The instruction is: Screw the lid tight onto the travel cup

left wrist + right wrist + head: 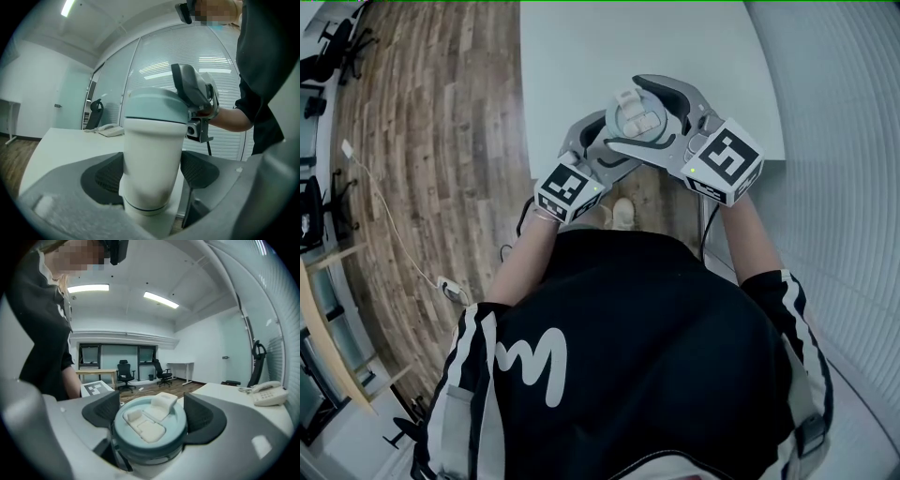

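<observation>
Up close to the chest, both forearms reach forward, nearly level, over the worktop's (581, 56) near edge. The left tool (602, 148) pinches the upright white cup (152, 145) by its body, and the right tool (654, 117) clamps the pale green lid (149, 425) on top.

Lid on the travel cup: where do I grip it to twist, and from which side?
Take the lid by its round outer rim, pads on opposite sides, coming in level, opposite the left gripper, which clamps the travel cup body below. The raised flip tab on top probably offers a poor hold.
</observation>
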`<state>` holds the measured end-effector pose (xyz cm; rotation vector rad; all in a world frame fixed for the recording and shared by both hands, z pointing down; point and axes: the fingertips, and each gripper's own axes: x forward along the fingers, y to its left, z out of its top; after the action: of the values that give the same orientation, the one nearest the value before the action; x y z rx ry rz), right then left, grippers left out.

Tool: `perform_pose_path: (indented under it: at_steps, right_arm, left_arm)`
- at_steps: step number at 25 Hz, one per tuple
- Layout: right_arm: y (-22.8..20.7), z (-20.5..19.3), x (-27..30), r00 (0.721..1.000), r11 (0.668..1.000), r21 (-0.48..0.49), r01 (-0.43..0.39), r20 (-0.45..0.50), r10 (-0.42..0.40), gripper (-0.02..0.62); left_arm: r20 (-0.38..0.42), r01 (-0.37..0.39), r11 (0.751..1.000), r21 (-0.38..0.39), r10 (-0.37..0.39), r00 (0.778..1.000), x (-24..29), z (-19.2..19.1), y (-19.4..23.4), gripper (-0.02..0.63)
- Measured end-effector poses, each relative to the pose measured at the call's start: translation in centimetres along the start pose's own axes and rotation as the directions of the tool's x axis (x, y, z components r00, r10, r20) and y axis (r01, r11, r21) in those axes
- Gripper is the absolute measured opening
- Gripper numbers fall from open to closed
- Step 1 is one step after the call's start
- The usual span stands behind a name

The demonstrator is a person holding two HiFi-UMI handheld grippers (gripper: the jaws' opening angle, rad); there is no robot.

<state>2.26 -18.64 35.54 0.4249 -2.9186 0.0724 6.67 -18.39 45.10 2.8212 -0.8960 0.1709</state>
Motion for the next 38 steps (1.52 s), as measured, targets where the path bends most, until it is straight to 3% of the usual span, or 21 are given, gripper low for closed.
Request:
perform_pose_path:
  at_steps: [10,19,20,22,25,27,30,33,38]
  right_arm:
    - [-1.0,-0.1,-0.8,0.970,0.970,0.033,0.239,0.027,-0.240,0.422]
    - [-1.2,-0.4,-1.1,0.883,0.883,0.065,0.465,0.033,-0.468,0.419]
    - [-1.1,-0.4,-1.0,0.885,0.885,0.070,0.461,0.037,-0.464,0.413]
    - [-0.6,-0.4,-0.7,0.921,0.921,0.081,0.382,0.044,-0.386,0.429]
    - [0.6,-0.1,-0.7,0.991,0.991,0.024,0.130,0.042,-0.131,0.476]
    - [0.9,-0.7,-0.7,1.000,0.999,-0.048,-0.014,-0.021,0.013,0.476]
    - [0.3,-1.1,-0.5,0.991,0.991,-0.049,-0.121,-0.062,0.118,0.483]
    - [0.1,-0.6,-0.6,0.991,0.992,-0.027,-0.123,-0.052,0.122,0.448]
    - [-0.4,-1.0,-0.3,0.995,0.997,0.005,0.081,-0.059,-0.081,0.448]
  left_arm:
    - [0.003,-0.016,1.000,0.004,0.016,1.000,0.3,0.0,-0.2,0.390]
    - [0.008,-0.044,0.999,0.031,0.044,0.999,0.0,-0.5,-0.1,0.388]
    - [0.008,-0.043,0.999,0.031,0.043,0.999,0.0,-0.6,0.0,0.389]
    - [0.007,-0.039,0.999,0.028,0.039,0.999,0.0,-0.6,0.0,0.390]
    - [-0.001,-0.028,0.999,0.016,0.028,1.000,0.2,-0.6,-0.2,0.388]
    - [-0.004,-0.023,1.000,0.010,0.023,1.000,0.2,-0.7,-0.2,0.390]
    - [-0.004,-0.022,1.000,0.009,0.022,1.000,0.3,-0.5,0.0,0.390]
    - [-0.001,-0.023,1.000,0.014,0.023,1.000,0.4,-0.2,-0.1,0.390]
    - [-0.007,-0.021,1.000,0.010,0.021,1.000,0.2,-0.6,-0.2,0.390]
